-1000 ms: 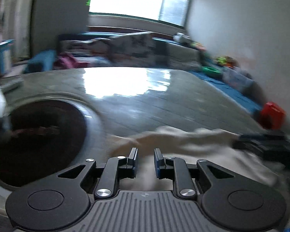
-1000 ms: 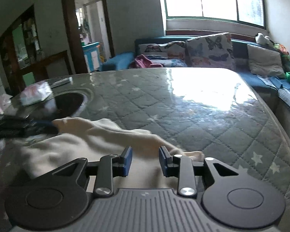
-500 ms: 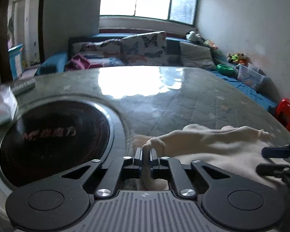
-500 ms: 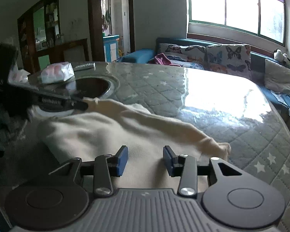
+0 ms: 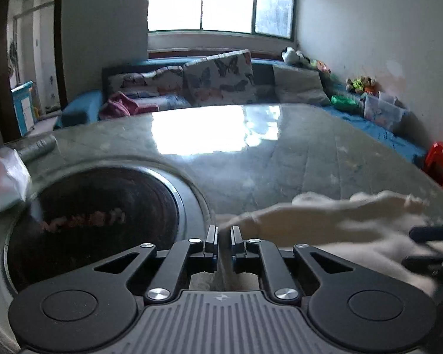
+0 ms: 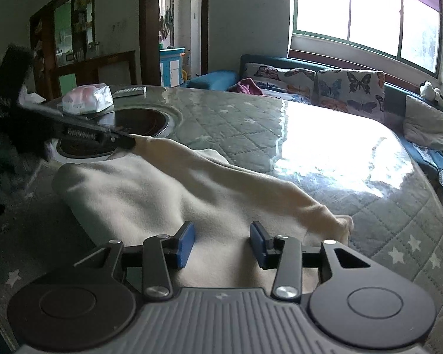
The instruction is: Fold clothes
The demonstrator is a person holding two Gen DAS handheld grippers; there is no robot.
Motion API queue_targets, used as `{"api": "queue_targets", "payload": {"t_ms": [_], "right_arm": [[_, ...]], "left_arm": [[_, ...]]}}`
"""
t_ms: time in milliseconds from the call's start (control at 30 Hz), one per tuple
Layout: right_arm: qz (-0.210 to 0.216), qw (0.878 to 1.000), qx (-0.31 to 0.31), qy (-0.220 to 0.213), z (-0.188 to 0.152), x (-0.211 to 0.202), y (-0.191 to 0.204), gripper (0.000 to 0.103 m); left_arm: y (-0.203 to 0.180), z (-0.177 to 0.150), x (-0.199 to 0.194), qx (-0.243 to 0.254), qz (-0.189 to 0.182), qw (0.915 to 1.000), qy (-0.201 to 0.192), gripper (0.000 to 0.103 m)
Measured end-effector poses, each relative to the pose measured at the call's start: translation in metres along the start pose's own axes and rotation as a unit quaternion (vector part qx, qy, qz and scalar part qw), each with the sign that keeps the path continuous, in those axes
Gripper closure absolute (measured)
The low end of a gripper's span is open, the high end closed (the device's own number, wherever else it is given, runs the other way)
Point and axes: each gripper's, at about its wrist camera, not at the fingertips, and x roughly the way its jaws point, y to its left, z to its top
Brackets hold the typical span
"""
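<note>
A cream garment (image 5: 325, 224) (image 6: 162, 194) lies on the quilted table (image 6: 251, 135). My left gripper (image 5: 224, 236) pinches a thin edge of it between nearly closed jaws, which are opening slightly. In the right wrist view that left gripper (image 6: 130, 141) holds the garment's far corner raised, so a taut ridge of cloth runs from it toward the lower right. My right gripper (image 6: 223, 236) hovers open over the near part of the garment, with cloth beneath its blue pads (image 6: 186, 243) but none pinched. The right gripper (image 5: 428, 244) shows blurred at the left wrist view's right edge.
A round black inset (image 5: 97, 215) (image 6: 127, 121) sits in the table just left of the garment. A tissue pack (image 6: 87, 98) and a remote (image 6: 130, 91) lie behind it. A sofa with butterfly cushions (image 6: 325, 85) runs beyond the table; a red stool (image 5: 440, 162) stands at the right.
My left gripper shut on the garment's edge and raised it off the table. My right gripper's jaws spread wider over the cloth and its view shifted right.
</note>
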Motion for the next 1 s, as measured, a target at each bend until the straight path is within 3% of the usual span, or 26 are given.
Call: {"api": "queue_targets", "payload": {"t_ms": [133,300,533,767,900,1000], "right_arm": [[0.002,1.0,-0.002,-0.006,0.01,-0.004,0.0,0.061],[-0.001,1.0,-0.014,-0.017,0.028,0.003,0.005,0.061],[0.015,0.999,-0.038,-0.002,0.031,0.031,0.025,0.062],[0.055,0.996,-0.067,-0.021,0.03,0.017,0.05,0.061],[0.069,0.993,-0.091,-0.007,0.022,0.022,0.063,0.061],[0.081,0.995,-0.061,-0.011,0.027,0.016,0.054,0.061]], "left_arm": [[-0.011,0.003,-0.022,0.01,-0.041,0.999,-0.014,0.092],[-0.03,-0.014,-0.03,0.034,-0.089,0.9954,0.004,0.092],[-0.025,-0.032,-0.03,0.033,-0.076,0.9963,0.024,0.092],[-0.021,-0.031,-0.033,0.027,-0.074,0.9966,0.024,0.092],[-0.022,-0.022,-0.03,0.021,-0.076,0.9965,0.027,0.092],[-0.023,-0.01,-0.023,0.015,-0.087,0.9957,0.029,0.092]]}}
